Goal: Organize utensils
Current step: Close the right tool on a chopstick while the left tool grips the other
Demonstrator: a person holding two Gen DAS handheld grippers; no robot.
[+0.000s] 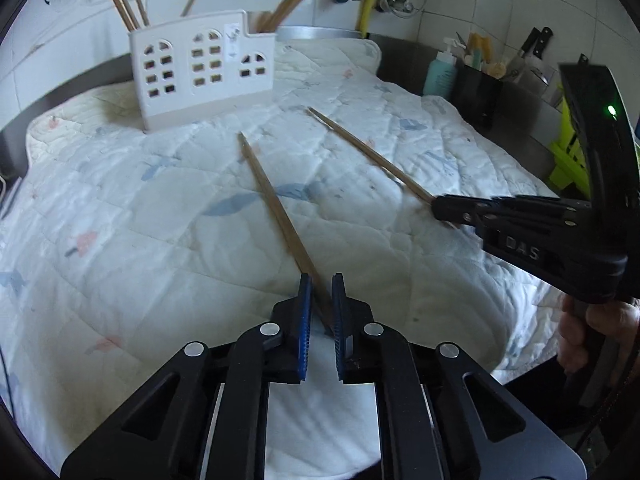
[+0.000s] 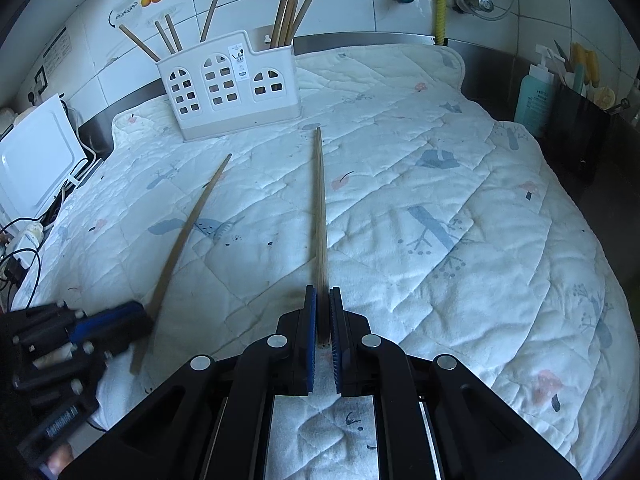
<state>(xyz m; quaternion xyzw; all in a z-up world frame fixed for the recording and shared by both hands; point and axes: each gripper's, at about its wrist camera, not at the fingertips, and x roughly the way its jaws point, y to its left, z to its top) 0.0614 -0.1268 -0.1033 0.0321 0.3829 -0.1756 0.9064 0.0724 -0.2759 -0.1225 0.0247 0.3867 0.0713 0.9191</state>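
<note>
Now, with each tool clamped on the near end of its own thin wooden chopstick lying on the quilted white counter pad — left tool on the left chopstick, right tool on the right chopstick — lift both level and steer the tips toward the white plastic holder with arched cut-outs at eleven o'clock.

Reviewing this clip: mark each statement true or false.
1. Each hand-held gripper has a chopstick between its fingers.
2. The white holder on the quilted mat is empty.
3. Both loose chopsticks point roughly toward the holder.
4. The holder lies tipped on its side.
1. True. The left hand-held gripper is shut on the left chopstick, and the right hand-held gripper is shut on the right chopstick.
2. False. The white holder already has several chopsticks standing in it.
3. True. Both far tips aim toward the holder.
4. False. It stands upright on the quilted mat.
</note>
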